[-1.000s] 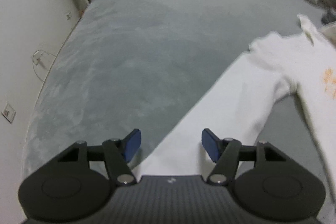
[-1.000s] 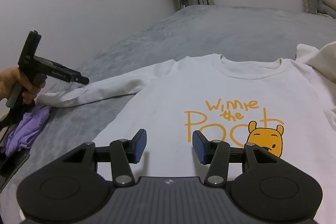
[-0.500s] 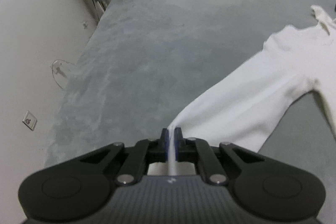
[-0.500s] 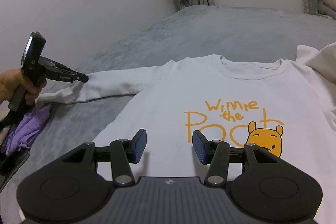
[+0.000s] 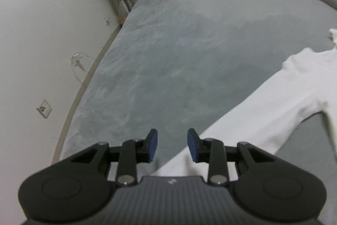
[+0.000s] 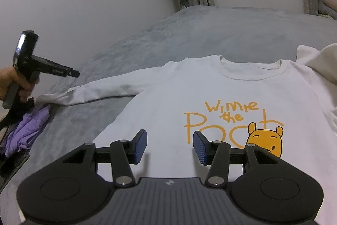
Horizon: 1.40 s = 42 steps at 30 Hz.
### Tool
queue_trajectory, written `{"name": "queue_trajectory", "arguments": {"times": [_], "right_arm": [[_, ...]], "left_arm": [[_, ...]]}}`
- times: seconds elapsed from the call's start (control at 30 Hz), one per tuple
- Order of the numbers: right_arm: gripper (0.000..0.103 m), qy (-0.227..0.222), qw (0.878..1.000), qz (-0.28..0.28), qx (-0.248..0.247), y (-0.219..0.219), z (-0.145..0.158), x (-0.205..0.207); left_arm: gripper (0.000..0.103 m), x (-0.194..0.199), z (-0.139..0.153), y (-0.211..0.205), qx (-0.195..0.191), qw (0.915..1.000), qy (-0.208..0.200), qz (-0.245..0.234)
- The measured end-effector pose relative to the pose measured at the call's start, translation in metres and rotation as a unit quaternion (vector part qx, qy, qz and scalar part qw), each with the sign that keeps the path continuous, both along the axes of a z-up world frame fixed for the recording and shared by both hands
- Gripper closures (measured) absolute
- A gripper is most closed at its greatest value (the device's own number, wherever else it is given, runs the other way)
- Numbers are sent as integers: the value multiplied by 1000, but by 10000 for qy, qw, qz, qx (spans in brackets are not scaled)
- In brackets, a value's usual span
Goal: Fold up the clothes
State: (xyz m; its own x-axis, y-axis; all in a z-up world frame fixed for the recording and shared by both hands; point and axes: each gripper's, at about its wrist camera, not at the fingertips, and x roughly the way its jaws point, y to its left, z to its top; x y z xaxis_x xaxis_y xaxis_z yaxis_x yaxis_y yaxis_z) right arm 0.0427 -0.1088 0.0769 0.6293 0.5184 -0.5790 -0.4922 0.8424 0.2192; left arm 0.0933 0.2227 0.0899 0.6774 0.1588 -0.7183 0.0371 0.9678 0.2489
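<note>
White cotton was pinched in your left claw (image 5: 172, 146) half a second ago; its jaws have just been opening and now stand apart, gripping nothing, lifted above the sleeve (image 5: 248, 121), whose cuff end runs beneath them on the grey bed (image 5: 179, 52). Your right claw (image 6: 169, 146) hasn't moved: jaws apart, empty, hovering over the lower front of the sweatshirt (image 6: 210, 85), which lies spread flat, print up.

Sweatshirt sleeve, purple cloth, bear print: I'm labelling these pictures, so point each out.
sweatshirt sleeve (image 6: 101, 90), right wrist view, mid-sleeve.
purple cloth (image 6: 27, 130), right wrist view, crumpled middle.
bear print (image 6: 265, 140), right wrist view, face.
</note>
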Motion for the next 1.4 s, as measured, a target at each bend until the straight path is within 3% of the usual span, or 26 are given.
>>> {"name": "queue_trajectory", "arguments": {"times": [0.17,0.3,0.4,0.67,0.8,0.87,0.93,1.03,1.1,1.13,1.2,1.27,1.4], "right_arm": [[55,19,10000,59,-61,5,-2,-1],[55,9,10000,64,-74,5,-2,-3],[55,18,10000,41,-67,2,-1,-2],[55,38,10000,35,-53,0,0,-2],[55,20,10000,52,-42,1,1,-2],[55,14,10000,48,-47,2,0,-1],[55,28,10000,25,-60,2,-2,-1],[55,46,9999,27,-94,2,-3,-1],[55,50,9999,28,-84,0,-3,-2],[55,55,10000,26,-72,-1,-2,-2],[54,103,9999,19,-70,-4,-2,-1],[53,204,9997,6,-107,-7,-4,0],[49,390,9990,-45,-199,-10,-9,5]], "left_arm": [[71,-3,-5,-51,-487,9978,-64,-454],[70,3,-42,-84,-263,9984,220,-441],[70,-5,-59,-85,-426,9987,164,-242],[60,-20,-51,-58,-667,9965,437,-248],[60,-23,-37,-52,-1311,9912,176,29],[59,-17,-29,-59,-1737,9848,-25,-50],[56,-7,-25,-73,-1924,9811,-174,-53],[53,13,-35,-101,-1981,9799,-226,-58],[53,21,-55,-115,-1976,9803,-40,6],[53,21,-63,-122,-1801,9836,-32,-47],[53,7,-75,-140,-1052,9934,-267,-362],[53,-4,-75,-144,-745,9958,-290,-440],[53,-17,-70,-132,-922,9948,-96,-413]]}}
